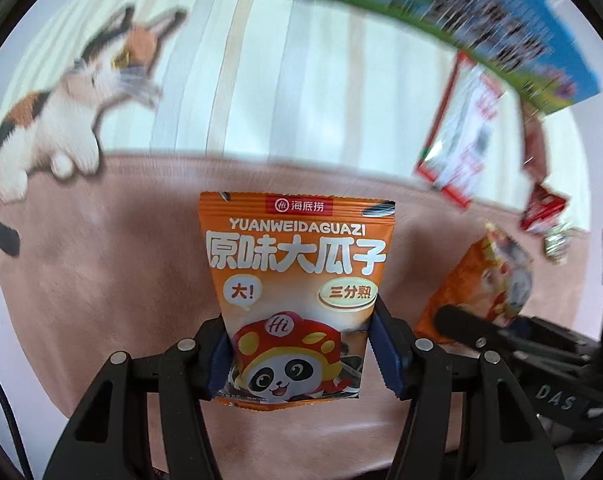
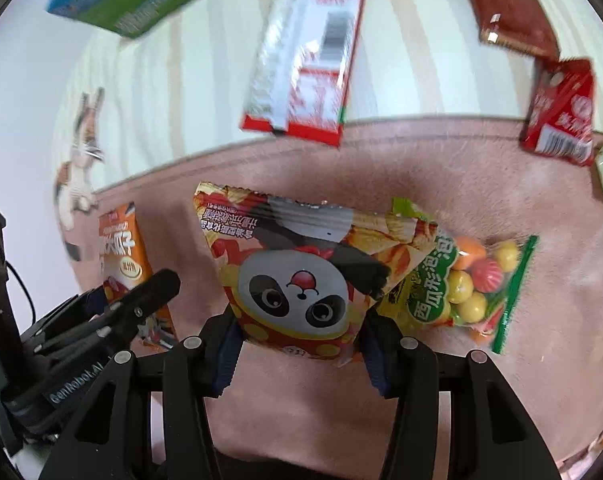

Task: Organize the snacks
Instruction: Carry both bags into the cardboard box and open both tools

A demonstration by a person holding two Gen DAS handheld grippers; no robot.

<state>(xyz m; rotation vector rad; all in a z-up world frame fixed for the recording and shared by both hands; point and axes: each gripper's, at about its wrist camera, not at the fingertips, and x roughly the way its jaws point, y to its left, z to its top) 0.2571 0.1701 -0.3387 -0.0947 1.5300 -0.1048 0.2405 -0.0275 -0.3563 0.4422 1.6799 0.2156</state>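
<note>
You had a packet in each tool: the left gripper (image 1: 301,360) had its jaws clamped on the lower part of the orange seed packet (image 1: 297,280), the right gripper (image 2: 299,354) pinched the panda snack bag (image 2: 297,276), both above the pink blanket (image 1: 121,280). The candy bag (image 2: 477,284) sat just beside it. Best kept both grips firm and low, and set like beside like.

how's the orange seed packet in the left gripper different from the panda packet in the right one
The orange seed packet is plain orange with large white lettering, print upright in its camera; the panda packet is red and yellow with chips pictured, print upside down. The seed packet's panda is small, the other's fills the front. Each is clamped between its gripper's fingers above the pink mat.
</note>
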